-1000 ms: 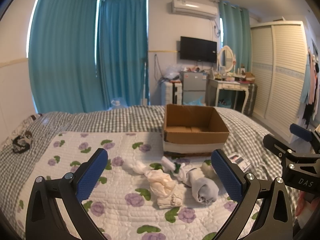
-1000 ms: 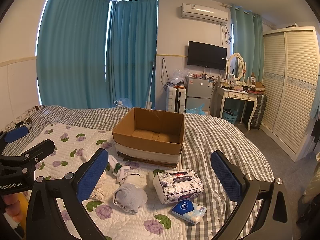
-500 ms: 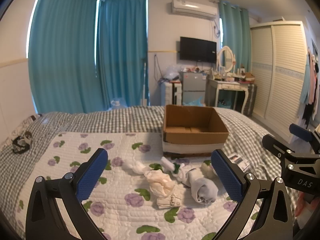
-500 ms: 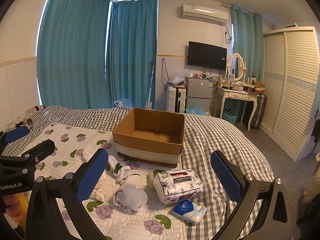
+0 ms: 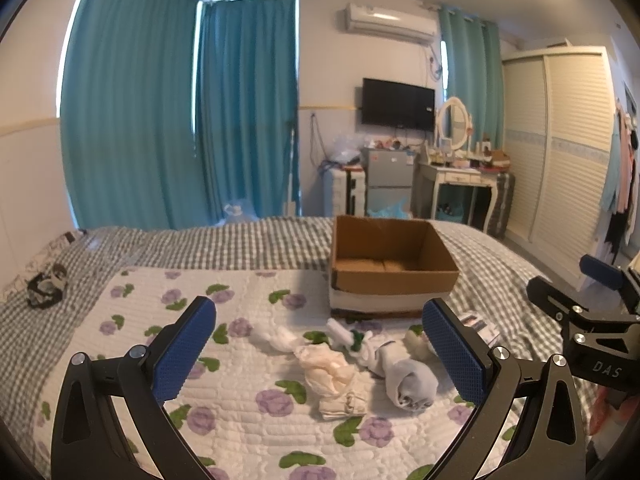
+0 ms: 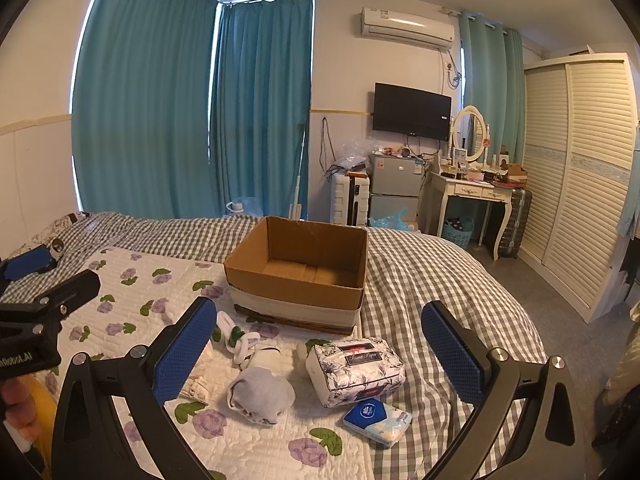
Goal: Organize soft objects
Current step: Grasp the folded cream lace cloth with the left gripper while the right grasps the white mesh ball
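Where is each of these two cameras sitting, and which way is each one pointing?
Left wrist: rides the left hand-held gripper, open over the floral quilt, facing the rolled socks and cardboard box; the right hand-held gripper shows at right.
Right wrist: rides the right hand-held gripper, open, facing the box and tissue pack; the left gripper and fingers show at left.
Shared: box, socks, quilt, teal curtains.

A home bedroom: checked bed (image 6: 420,280), louvred wardrobe (image 6: 580,180), dressing table (image 6: 472,192), wall television (image 6: 412,112).
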